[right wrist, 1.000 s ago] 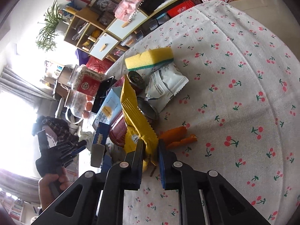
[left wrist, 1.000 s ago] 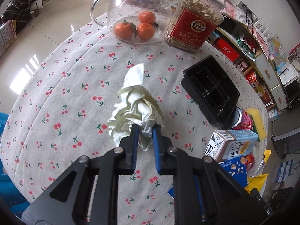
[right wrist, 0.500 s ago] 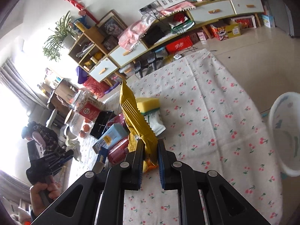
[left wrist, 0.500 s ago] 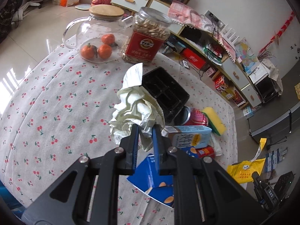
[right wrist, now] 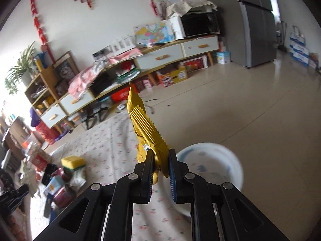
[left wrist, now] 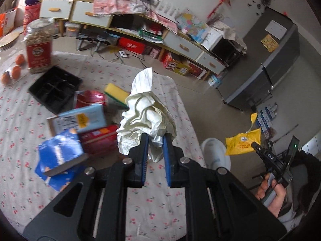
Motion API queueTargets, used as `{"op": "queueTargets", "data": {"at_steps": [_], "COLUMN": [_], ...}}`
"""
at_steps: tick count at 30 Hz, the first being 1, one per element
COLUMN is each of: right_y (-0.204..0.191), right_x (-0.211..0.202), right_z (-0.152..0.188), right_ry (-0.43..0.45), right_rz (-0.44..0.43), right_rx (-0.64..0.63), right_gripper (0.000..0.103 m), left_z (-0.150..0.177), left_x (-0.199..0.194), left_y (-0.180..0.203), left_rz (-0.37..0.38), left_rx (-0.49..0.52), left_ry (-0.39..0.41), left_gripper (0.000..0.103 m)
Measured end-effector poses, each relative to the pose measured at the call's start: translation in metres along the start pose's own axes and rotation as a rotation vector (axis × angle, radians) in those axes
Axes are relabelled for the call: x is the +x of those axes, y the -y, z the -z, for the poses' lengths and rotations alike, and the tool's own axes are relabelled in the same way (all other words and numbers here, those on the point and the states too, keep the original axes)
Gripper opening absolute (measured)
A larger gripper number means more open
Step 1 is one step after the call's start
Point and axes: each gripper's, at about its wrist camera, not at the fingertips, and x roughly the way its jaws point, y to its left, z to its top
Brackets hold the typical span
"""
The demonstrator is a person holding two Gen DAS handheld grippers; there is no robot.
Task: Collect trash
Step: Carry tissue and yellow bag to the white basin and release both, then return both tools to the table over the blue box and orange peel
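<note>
My left gripper (left wrist: 155, 138) is shut on a crumpled white tissue (left wrist: 144, 116) and holds it in the air above the table's edge. My right gripper (right wrist: 161, 154) is shut on a yellow snack wrapper (right wrist: 143, 124), which also shows in the left wrist view (left wrist: 242, 141), and holds it above the table near a white bin (right wrist: 212, 168) on the floor. The bin also shows in the left wrist view (left wrist: 215, 154) past the table edge.
The cherry-print tablecloth (left wrist: 144, 210) carries a black tray (left wrist: 54, 88), a yellow sponge (left wrist: 116, 93), a milk carton (left wrist: 80, 118), blue (left wrist: 58, 154) and red (left wrist: 98, 140) packets and a nut jar (left wrist: 39, 46). A low cabinet (right wrist: 160, 56) and a fridge (right wrist: 256, 24) stand beyond.
Both grippers have swung away from the table's middle towards its edge and the white bin, each still holding its item. The right gripper has lifted well above the table.
</note>
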Motion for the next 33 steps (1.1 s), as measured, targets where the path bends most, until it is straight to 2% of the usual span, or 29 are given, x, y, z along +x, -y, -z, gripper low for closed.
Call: {"op": "queueTargets", "data": {"at_steps": [2,5,10,14,17,21,24,25,33], "right_y": [0.025,0.058,0.098,0.109,0.111,0.111,0.111,0.113,0.115], "right_x": [0.003,0.015,0.038,0.044,0.051,0.057,0.064,0.066,0.064], "right_z": [-0.002,-0.001,0.005,0.007,0.009,0.008,0.008,0.009,0.011], "right_ry": [-0.012,-0.08,-0.165,-0.197,-0.22,-0.245,-0.268,-0.277,-0.287], "right_rz": [0.05,0.068,0.076,0.089,0.112,0.136,0.156,0.164,0.193], "right_rx": [0.038,0.119,0.243,0.267,0.261,0.257,0.263,0.267,0.276], "right_gripper": [0.014,0.015,0.015,0.015,0.016,0.017,0.018,0.018,0.031], "left_z": [0.008,0.021,0.043,0.061,0.073,0.077,0.078,0.077,0.07], "left_x": [0.023,0.06,0.126,0.17,0.196,0.21,0.209,0.206,0.178], "left_y": [0.031,0.078,0.134,0.164,0.178,0.187,0.183,0.181,0.154], "left_rz": [0.056,0.123,0.218,0.236,0.213,0.224,0.203,0.201,0.162], "left_rx": [0.051,0.127,0.171,0.206,0.232,0.241,0.244,0.238,0.236], "left_ry": [-0.056,-0.125,-0.224,-0.262,-0.301,-0.333,-0.351,-0.345,-0.32], "left_gripper": [0.016,0.016,0.016,0.016,0.016,0.022,0.046,0.049,0.05]}}
